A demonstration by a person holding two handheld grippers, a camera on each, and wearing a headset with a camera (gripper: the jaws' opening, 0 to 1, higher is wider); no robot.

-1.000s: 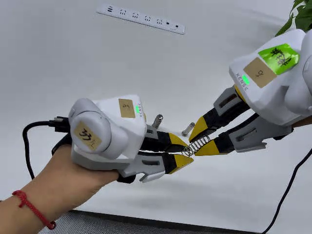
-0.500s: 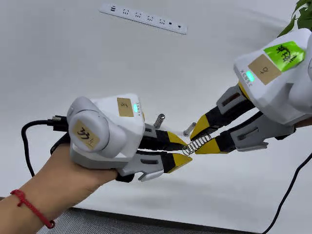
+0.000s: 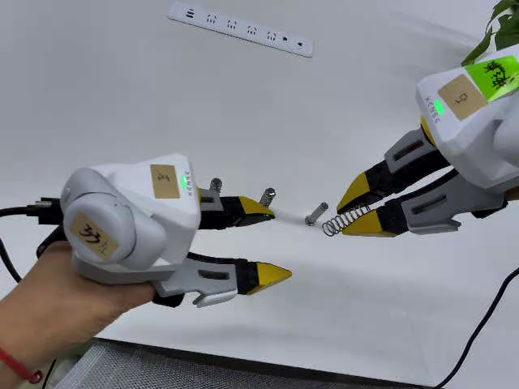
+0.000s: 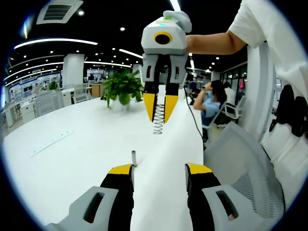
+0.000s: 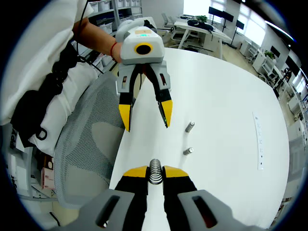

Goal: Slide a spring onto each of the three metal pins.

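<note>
Table (image 3: 162, 97): white and flat, running across the head view from top to lower edge.
Chair (image 5: 91, 144): grey mesh back, left of centre in the right gripper view, beside the table edge.
Left gripper (image 3: 280, 243): lower left of the head view, held in a hand. Jaws spread wide apart with nothing between them. Its yellow tips rise at bottom centre of the left gripper view (image 4: 159, 168).
Right gripper (image 3: 343, 220): upper right of the head view, pointing down and left. Jaws closed on the spring. It faces the camera at top centre of the left gripper view (image 4: 159, 113).
Power strip (image 3: 239, 28): white, lying on the table at top centre of the head view, well apart from both grippers.
Plant (image 3: 495, 32): green leaves at the upper right corner.
Bare pin (image 3: 315, 214): on the table at centre of the frame, between the two grippers.
Second pin (image 3: 266, 196): just left of the bare pin; coils appear to wrap it.
Third pin (image 3: 215, 185): further left, behind the left gripper; too small to tell its detail.
Spring (image 3: 342, 220): pinched at one end between the right jaws. The free end juts toward the bare pin and stays apart from it. It hangs clear above the table in the left gripper view (image 4: 158, 126).
</note>
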